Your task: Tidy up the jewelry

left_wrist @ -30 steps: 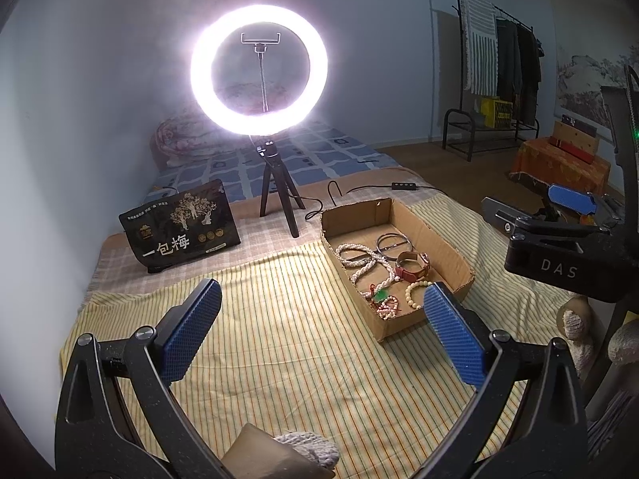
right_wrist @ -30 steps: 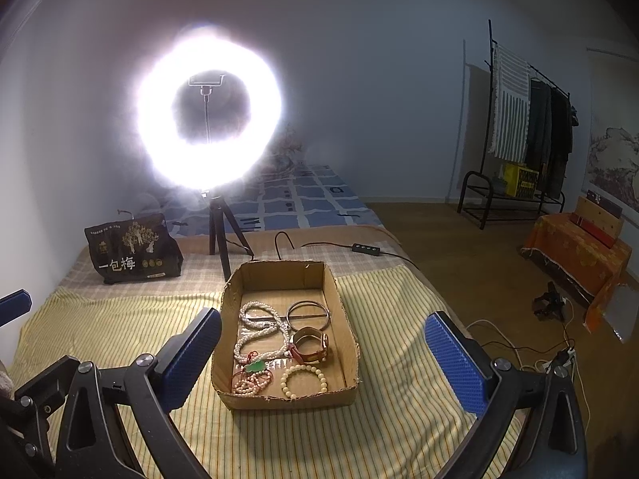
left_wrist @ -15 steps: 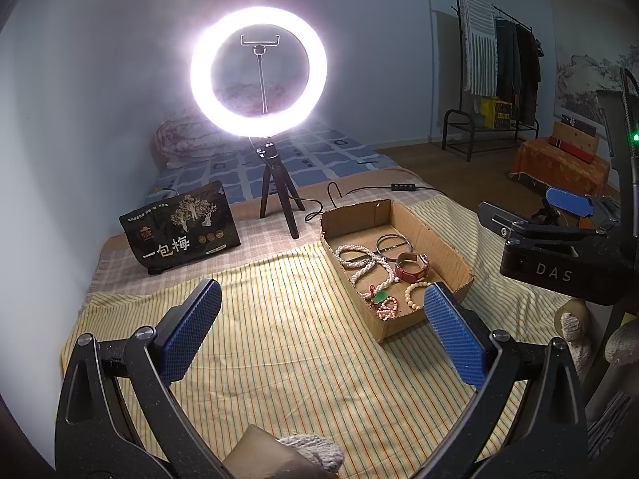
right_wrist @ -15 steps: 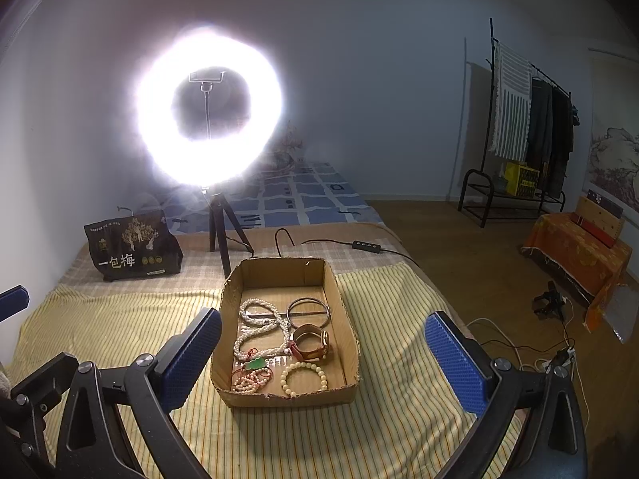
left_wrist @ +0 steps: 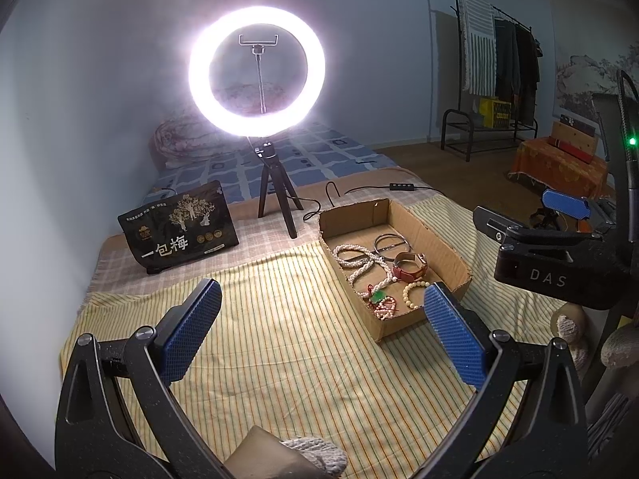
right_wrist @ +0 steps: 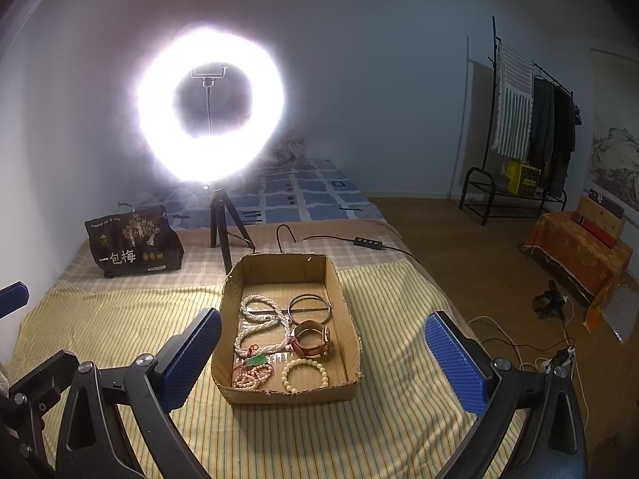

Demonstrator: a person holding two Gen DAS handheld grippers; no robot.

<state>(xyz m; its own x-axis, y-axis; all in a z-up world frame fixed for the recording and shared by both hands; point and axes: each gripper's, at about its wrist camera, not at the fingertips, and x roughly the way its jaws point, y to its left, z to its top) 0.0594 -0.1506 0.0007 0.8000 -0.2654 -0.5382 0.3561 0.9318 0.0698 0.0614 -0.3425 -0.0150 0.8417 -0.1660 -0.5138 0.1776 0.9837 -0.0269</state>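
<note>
A shallow cardboard box [right_wrist: 347, 319] lies on the striped bedspread and also shows in the left wrist view [left_wrist: 435, 243]. In it lie a white bead necklace [right_wrist: 259, 319], a metal bangle [right_wrist: 310, 308], a brown-strap watch [right_wrist: 311, 340], a cream bead bracelet [right_wrist: 305, 375], and a pink bead string with a green pendant [right_wrist: 253, 367]. My right gripper [right_wrist: 323, 359] is open and empty, hovering just short of the box's near edge. My left gripper [left_wrist: 319, 331] is open and empty, over the bedspread to the left of the box.
A lit ring light on a small tripod [right_wrist: 211, 103] stands behind the box, its cable and controller [right_wrist: 367, 242] beside it. A black snack bag [right_wrist: 133, 241] stands at the back left. The bed's right edge drops to a wooden floor [right_wrist: 459, 247] with cables.
The right gripper has drifted slightly closer to the box. The left gripper has barely moved. Both stay open.
</note>
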